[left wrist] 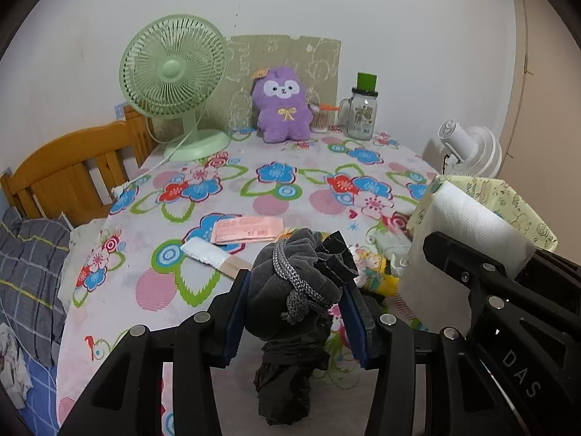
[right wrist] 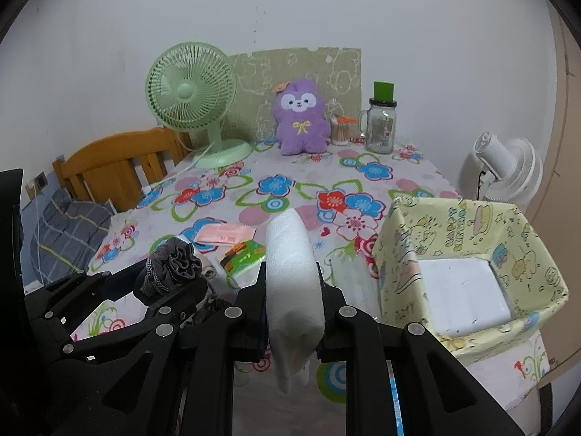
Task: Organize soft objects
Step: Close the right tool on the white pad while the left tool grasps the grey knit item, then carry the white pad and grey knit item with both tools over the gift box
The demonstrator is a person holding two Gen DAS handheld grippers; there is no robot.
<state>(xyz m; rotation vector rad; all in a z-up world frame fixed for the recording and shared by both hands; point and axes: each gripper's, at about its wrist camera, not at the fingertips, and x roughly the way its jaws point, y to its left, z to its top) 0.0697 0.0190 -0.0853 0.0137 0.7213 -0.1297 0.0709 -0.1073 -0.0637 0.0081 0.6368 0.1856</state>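
Left tongs point(left wrist: 296, 312): clamped on grey pouch point(left wrist: 290, 283).
Right tongs point(right wrist: 292, 309): clamped on white tissue pack point(right wrist: 292, 272).
Box point(right wrist: 410, 239): at 2 o'clock of right tongs, nearer that hand.

Black fingers point(left wrist: 236, 321) — blue pads, silver screws

Hiding both flanks of the grey pouch point(left wrist: 290, 283) behind the blue pads of the left gripper point(left wrist: 296, 316), and leaving the dark cloth point(left wrist: 283, 388) dangling beneath it too shapeless to name. Burying the sides of the white folded tissue point(right wrist: 294, 272) between the clamped jaws of the right gripper point(right wrist: 292, 312). Blocking part of the green packet point(right wrist: 243, 258) behind that tissue (print too small to read, same for the pink packet point(right wrist: 225, 234) and the label on the jar point(right wrist: 380, 127)). Covering most of the patterned box point(left wrist: 515, 210) with tissue and right gripper in the left view. Tucking the swab cup point(right wrist: 341, 134) half behind the purple plush point(right wrist: 301, 123). Cutting off the checked pillow point(left wrist: 29, 265) at the left view's edge.
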